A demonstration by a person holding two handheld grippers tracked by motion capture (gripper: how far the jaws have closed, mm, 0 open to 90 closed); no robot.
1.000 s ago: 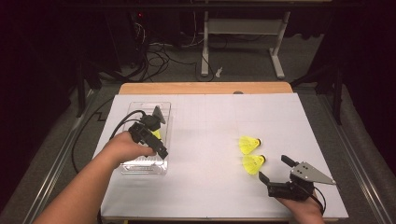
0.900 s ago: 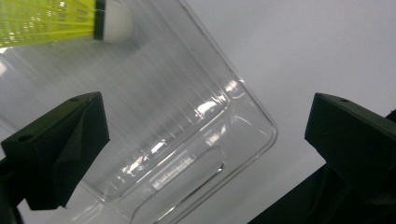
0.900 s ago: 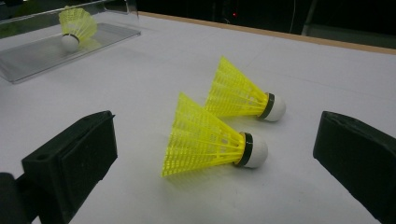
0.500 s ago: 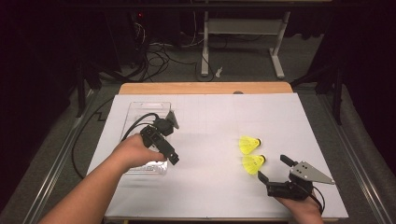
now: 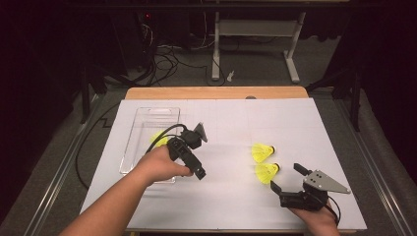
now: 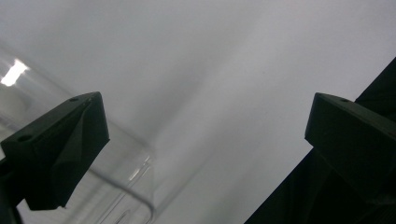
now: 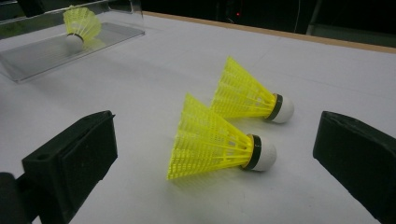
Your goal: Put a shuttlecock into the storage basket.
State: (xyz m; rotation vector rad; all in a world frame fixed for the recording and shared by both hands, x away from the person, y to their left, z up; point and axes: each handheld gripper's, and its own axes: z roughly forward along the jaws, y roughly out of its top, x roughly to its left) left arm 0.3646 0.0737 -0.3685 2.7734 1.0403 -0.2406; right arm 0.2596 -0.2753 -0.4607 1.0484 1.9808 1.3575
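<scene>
Two yellow shuttlecocks (image 5: 260, 152) (image 5: 267, 172) lie on their sides on the white table, right of centre. A third shuttlecock (image 5: 158, 139) lies in the clear plastic tray (image 5: 142, 123) at the left. My left gripper (image 5: 196, 169) hovers just right of the tray, open and empty. In the left gripper view its jaws (image 6: 205, 121) frame bare white surface and the tray's corner (image 6: 135, 196). My right gripper (image 5: 286, 177) rests open near the front edge, pointing at the nearer shuttlecock (image 7: 215, 140). The farther one (image 7: 247, 95) lies just behind it.
The white sheet (image 5: 226, 123) covers a wooden table whose far edge (image 5: 216, 92) shows. Beyond it are a dark floor, cables and a desk frame (image 5: 255, 29). In the right gripper view the tray (image 7: 42, 53) and its shuttlecock (image 7: 81, 23) sit far left.
My left gripper has moved right, from above the tray out over the white surface beside it. One shuttlecock stays in the tray. The right gripper has not moved.
</scene>
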